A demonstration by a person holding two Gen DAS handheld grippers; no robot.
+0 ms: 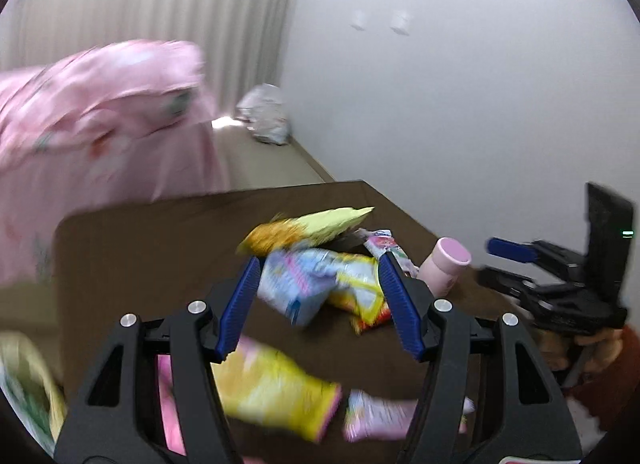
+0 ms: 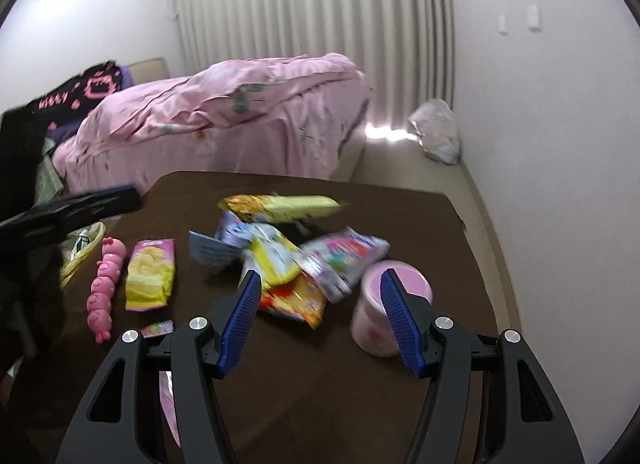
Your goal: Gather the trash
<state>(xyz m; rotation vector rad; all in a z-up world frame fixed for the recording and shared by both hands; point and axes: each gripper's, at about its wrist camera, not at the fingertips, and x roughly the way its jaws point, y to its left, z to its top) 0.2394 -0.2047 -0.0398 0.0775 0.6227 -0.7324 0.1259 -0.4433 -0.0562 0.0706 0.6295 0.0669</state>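
- Dark brown wood forms the table (image 2: 400, 404), and a loose heap of snack wrappers (image 2: 280, 252) lies near its middle; the print on them is too blurred to read.
- About five crumpled packets make up the heap: a yellow-green one (image 2: 288, 206) at the back, a pale blue one, a yellow one, an orange-red one and a white and pink one.
- A separate yellow biscuit packet (image 2: 150, 274) lies flat to the left, beside a pink caterpillar toy (image 2: 104, 290); a small striped wrapper (image 2: 157, 330) lies just below it.
- One pink round tub (image 2: 384, 312) stands right of the heap, partly hidden by a blue claw pad.
- The left claw (image 1: 318, 304) hangs released above the heap, nothing between its pads.
- The right claw (image 2: 320, 320) is likewise released and empty, near the tub.
- Behind the table stand a bed with a pink quilt (image 2: 224, 116), pleated curtains (image 2: 312, 4) and one white bag (image 2: 436, 130) on the floor by the wall.
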